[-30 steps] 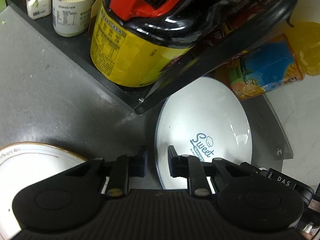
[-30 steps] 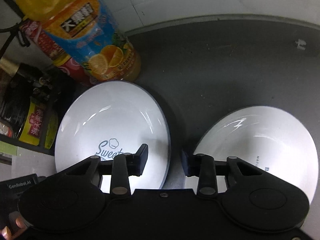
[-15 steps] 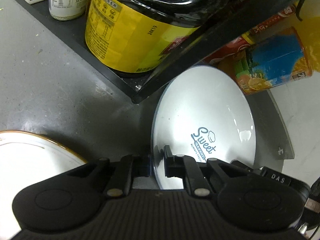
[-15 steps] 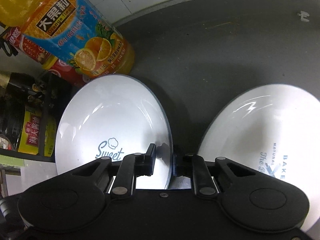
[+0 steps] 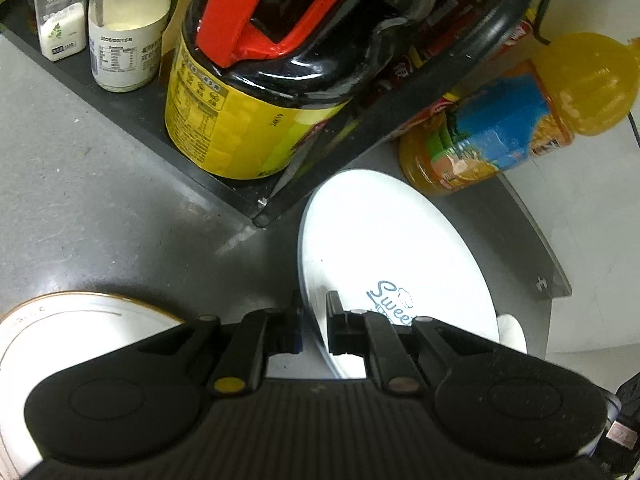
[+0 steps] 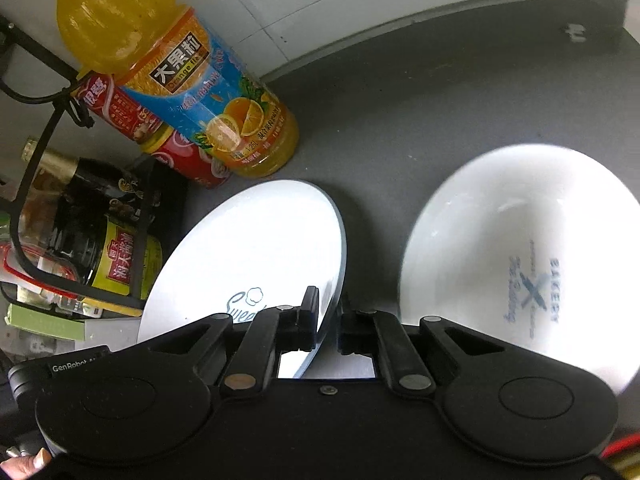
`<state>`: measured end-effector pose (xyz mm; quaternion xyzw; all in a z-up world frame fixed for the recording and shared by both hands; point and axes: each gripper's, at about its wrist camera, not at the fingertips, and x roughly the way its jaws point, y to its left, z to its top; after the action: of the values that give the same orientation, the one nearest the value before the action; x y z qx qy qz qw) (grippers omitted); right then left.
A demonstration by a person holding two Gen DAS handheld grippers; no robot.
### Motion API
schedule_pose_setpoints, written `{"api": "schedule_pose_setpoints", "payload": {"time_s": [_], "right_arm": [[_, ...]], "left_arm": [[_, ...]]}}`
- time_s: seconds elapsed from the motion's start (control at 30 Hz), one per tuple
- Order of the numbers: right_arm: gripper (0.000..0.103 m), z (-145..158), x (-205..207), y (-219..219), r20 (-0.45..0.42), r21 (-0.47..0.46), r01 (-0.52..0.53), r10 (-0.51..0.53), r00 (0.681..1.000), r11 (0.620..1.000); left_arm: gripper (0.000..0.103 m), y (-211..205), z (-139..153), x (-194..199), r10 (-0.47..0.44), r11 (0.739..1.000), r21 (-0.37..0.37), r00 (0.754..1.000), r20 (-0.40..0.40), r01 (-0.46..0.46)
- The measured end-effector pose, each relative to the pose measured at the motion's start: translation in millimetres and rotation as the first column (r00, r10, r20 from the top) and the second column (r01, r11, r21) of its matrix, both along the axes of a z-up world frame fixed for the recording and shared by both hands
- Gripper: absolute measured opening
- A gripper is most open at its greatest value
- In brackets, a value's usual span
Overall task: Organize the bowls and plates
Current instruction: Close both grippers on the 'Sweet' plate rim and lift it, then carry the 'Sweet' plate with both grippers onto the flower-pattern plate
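We read "Sweet" on the plate [image 6: 256,256], "BAKERY" in the bowl [image 6: 520,248], "Orange" on the juice bottle [image 6: 208,92], "GenRobot" on the left tongs [image 6: 60,368].

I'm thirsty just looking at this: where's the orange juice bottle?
The orange juice bottle stands at the back left in the right view, just behind the white plate, beside a red can.

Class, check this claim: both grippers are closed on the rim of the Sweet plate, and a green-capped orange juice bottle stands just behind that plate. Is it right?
Not quite. The orange juice bottle has a yellow cap, not a green one, as the right wrist view shows. The rest holds: the left gripper and the right gripper each pinch the rim of the Sweet plate, and the bottle stands just behind it.
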<state>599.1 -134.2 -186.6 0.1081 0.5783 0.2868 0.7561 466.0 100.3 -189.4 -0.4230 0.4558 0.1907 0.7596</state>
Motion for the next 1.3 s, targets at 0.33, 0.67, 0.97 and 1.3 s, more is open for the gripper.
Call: {"api": "schedule_pose_setpoints", "payload": {"time_s": [0.33,0.67,0.97,1.3], "right_arm": [[0.009,23.2,-32.6,-10.1,0.021,0.024,0.070,-0.070,0.997,0.997],[0.010,36.9,-73.1,-14.0,0.041,0.047,0.106,-0.108,0.993,0.993],[0.011,44.7,-112.3,-7.3,0.052,0.070,0.101,-0.104,0.993,0.992],[0.012,49.8,-141.5,4.7,0.059,0.064,0.065,-0.069,0.996,0.996]], "left_arm": [[0.009,-0.5,21.7,-18.3,-0.070,0.998,0.008,0.998,0.005,0.070],[0.009,7.8,36.6,-46.6,-0.121,0.992,0.027,0.992,0.015,0.121],[0.009,20.8,43.2,-81.8,-0.140,0.990,0.040,0.990,0.019,0.139],[0.009,32.4,42.9,-112.2,-0.146,0.988,0.046,0.989,0.008,0.145]]}}
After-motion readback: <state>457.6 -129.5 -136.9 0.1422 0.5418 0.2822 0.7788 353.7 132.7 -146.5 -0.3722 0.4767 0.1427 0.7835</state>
